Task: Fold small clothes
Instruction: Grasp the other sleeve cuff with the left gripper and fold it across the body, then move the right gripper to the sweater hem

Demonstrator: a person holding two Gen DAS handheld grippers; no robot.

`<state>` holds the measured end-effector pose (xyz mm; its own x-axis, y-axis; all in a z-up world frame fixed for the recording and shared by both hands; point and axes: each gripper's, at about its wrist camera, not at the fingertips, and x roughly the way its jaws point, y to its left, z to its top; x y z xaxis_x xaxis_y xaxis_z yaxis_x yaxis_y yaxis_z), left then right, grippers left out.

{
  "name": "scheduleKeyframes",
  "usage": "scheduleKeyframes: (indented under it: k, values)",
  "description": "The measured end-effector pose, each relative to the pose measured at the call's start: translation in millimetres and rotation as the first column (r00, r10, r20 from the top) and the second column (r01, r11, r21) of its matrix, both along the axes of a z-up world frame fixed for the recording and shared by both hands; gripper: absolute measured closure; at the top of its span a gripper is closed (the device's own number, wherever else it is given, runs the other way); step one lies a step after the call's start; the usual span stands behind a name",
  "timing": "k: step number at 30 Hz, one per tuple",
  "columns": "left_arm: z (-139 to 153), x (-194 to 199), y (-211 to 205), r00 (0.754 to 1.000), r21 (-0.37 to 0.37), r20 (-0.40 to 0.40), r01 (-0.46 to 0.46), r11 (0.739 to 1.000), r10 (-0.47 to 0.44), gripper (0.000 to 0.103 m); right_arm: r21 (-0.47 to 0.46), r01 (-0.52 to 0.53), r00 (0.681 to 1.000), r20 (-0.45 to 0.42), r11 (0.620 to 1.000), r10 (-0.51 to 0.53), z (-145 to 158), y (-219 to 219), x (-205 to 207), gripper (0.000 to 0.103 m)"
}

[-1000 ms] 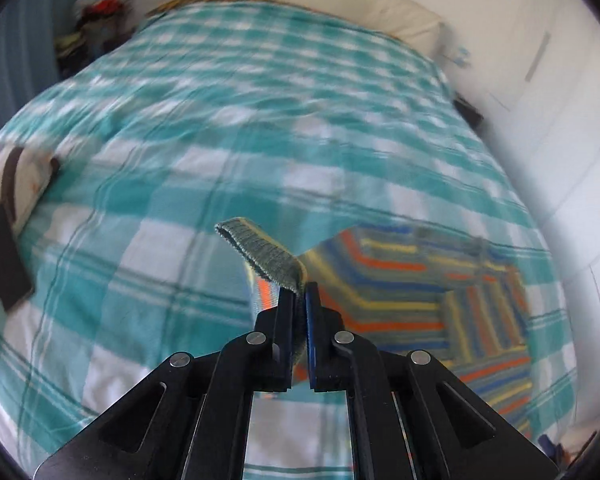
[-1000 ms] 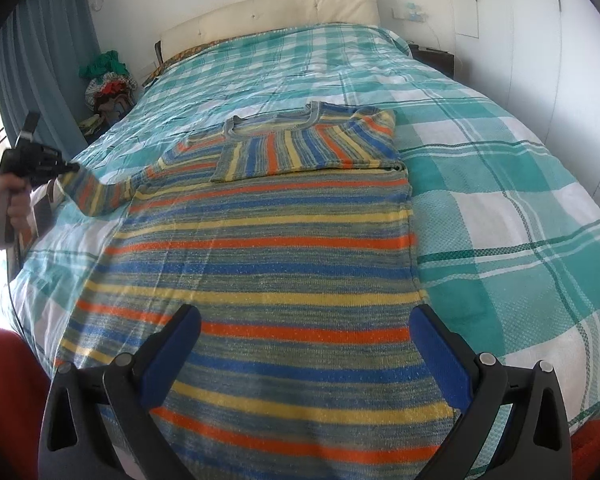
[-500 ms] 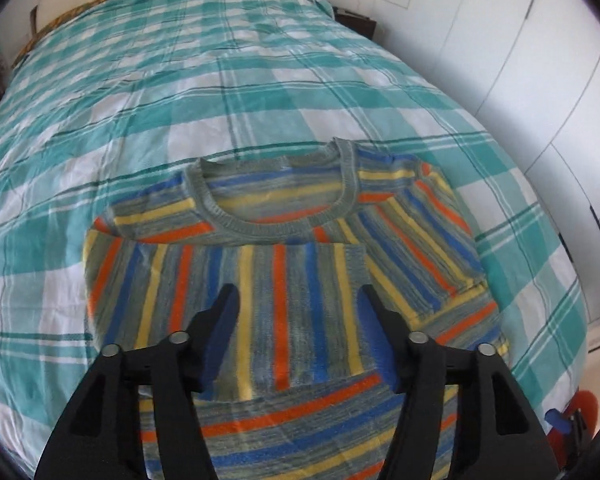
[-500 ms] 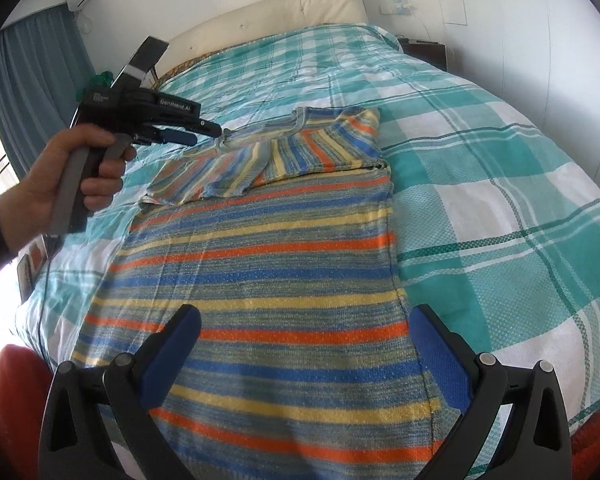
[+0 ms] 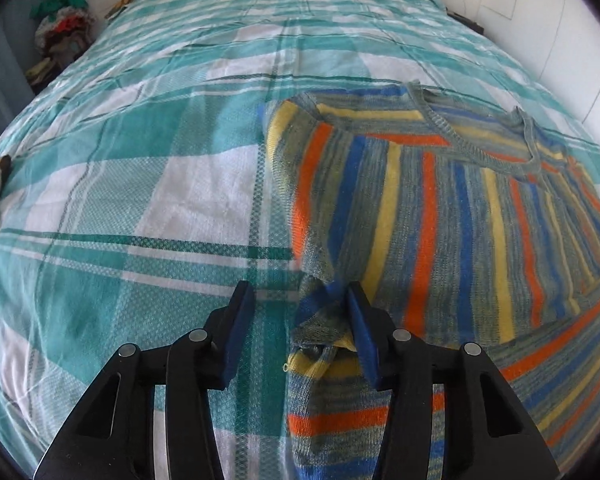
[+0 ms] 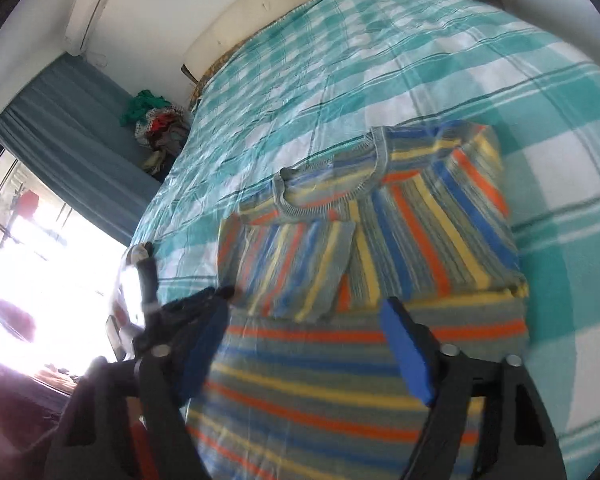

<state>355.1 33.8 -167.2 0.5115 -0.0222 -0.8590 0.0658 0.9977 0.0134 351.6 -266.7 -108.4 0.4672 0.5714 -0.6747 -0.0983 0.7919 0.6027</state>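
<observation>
Left claw (image 5: 298, 330): I see it parted to a moderate gap and gripping nothing; it sits low over the left edge of the striped knit sweater (image 5: 440, 208), with a bunched bit of that edge between the blue pads (image 5: 362, 336) and against the right-hand one.
Right claw (image 6: 300, 356): I hold it wide apart and empty, above the sweater's lower body; this view is motion-blurred, so I cannot tell how high it hangs.
Sweater: it lies flat on the bed (image 5: 148, 168), on the teal checked bedspread, with both sleeves (image 6: 288, 268) folded across the chest below the neckline (image 6: 332, 196).
Risk, left edge: if I pinch here, I judge I may catch only the top knit layer or the puckered corner, so the side fold would come up crooked.
Risk, sleeves: they rest loose, and a quick lift of the side or hem could slide them off the chest and undo the fold.
Risk, bedspread: the left pad hangs over bare cover, so a low pinch could drag the cloth underneath along.
Far end: the clothes pile (image 6: 160, 124) by the curtain is well apart and no concern.
</observation>
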Motion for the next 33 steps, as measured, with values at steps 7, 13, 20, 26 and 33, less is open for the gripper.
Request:
scheduleKeyframes:
  k: [7,13,20,26,33]
  values:
    - [0.0,-1.4,3.7,0.999,-0.031,0.033,0.007,0.999,-0.006,0.052,-0.044,0.003,0.981,-0.192,0.999,-0.011,-65.7,32.2,82.5,0.074]
    - [1.6,-6.4,4.8,0.999,-0.053,0.051,0.005,0.999,-0.002,0.035,-0.157,0.015,1.0,0.019,0.988,-0.012,-31.1,39.1,78.1,0.099]
    - [13.6,-20.1,6.0,0.999,-0.058,0.052,-0.012,0.998,0.015,0.033,-0.226,0.067,0.997,-0.021,0.972,-0.073,-43.5,27.9,70.7,0.09]
    - [8.1,-39.9,-19.3,0.996,-0.009,0.041,0.074,0.997,-0.074,0.03,-0.108,-0.149,0.988,-0.051,0.983,0.144,-44.7,55.5,38.2,0.089]
    - [23.4,-95.7,-15.2,0.995,0.012,0.025,0.094,0.996,-0.094,0.031,-0.329,-0.154,0.988,-0.059,0.932,0.142,-44.4,49.5,-19.0,0.086]
